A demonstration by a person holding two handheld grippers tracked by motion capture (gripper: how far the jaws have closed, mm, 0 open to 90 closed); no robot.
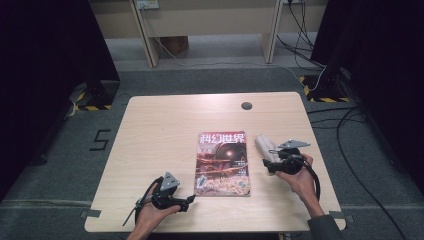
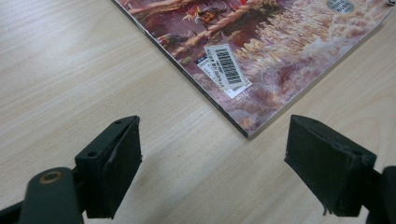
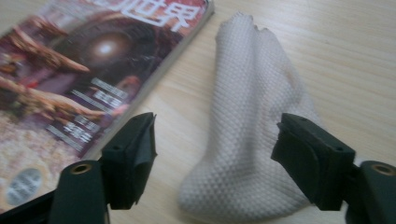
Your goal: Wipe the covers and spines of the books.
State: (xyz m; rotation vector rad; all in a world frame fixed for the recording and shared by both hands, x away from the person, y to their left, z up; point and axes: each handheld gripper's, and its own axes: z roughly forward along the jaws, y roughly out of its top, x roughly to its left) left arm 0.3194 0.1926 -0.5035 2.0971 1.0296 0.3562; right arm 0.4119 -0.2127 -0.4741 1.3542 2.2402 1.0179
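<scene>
A magazine [image 1: 222, 162] with a reddish cover lies flat at the middle of the wooden table [image 1: 160, 125]. Just right of it lies a crumpled white knitted cloth [image 1: 264, 146]. My right gripper [image 1: 270, 160] points at the cloth's near end. In the right gripper view its jaws stand wide apart on either side of the cloth [image 3: 252, 121], not pressing it, with the magazine [image 3: 70, 84] to their left. My left gripper [image 1: 191, 199] rests low by the magazine's near left corner. In the left gripper view its jaws are open on bare table, the barcoded corner of the magazine [image 2: 261, 56] just ahead.
A dark round cable hole [image 1: 246, 105] sits near the table's far edge. Black cables [image 1: 350, 125] trail over the grey floor to the right. Desk legs [image 1: 150, 45] stand beyond the table.
</scene>
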